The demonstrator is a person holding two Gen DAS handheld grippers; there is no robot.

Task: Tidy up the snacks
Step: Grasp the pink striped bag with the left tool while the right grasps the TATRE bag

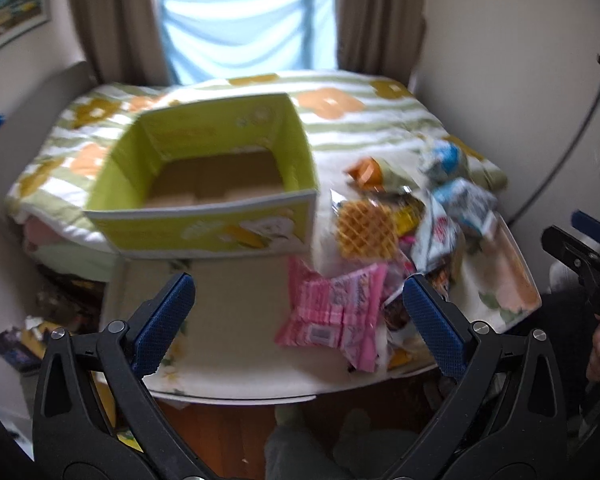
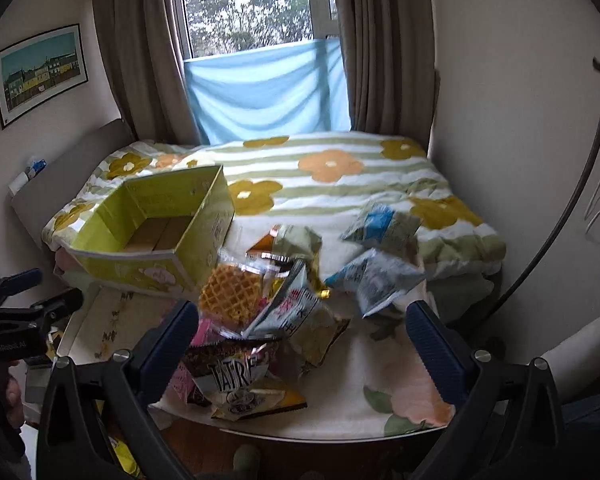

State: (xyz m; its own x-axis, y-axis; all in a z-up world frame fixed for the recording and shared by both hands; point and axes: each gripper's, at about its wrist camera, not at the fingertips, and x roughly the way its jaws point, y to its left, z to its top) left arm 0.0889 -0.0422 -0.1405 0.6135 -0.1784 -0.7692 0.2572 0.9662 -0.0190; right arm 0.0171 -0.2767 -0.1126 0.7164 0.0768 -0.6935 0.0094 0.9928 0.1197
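Both claws, left claw (image 1: 299, 322) and right claw (image 2: 302, 336), hang spread wide and empty, so I'd pinch the pink packet (image 1: 332, 308) by its edge and drop it into the green box (image 1: 204, 176), upper left.

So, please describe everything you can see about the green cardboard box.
The green box is open-topped cardboard, lime green inside and out, with a pale rim and a printed picture on its near side, too blurred to read. Its brown floor shows folded flaps and nothing lies in it. It stands upright at the far left of the table, its back against the flowered blanket. The snack pile lies just to its right.
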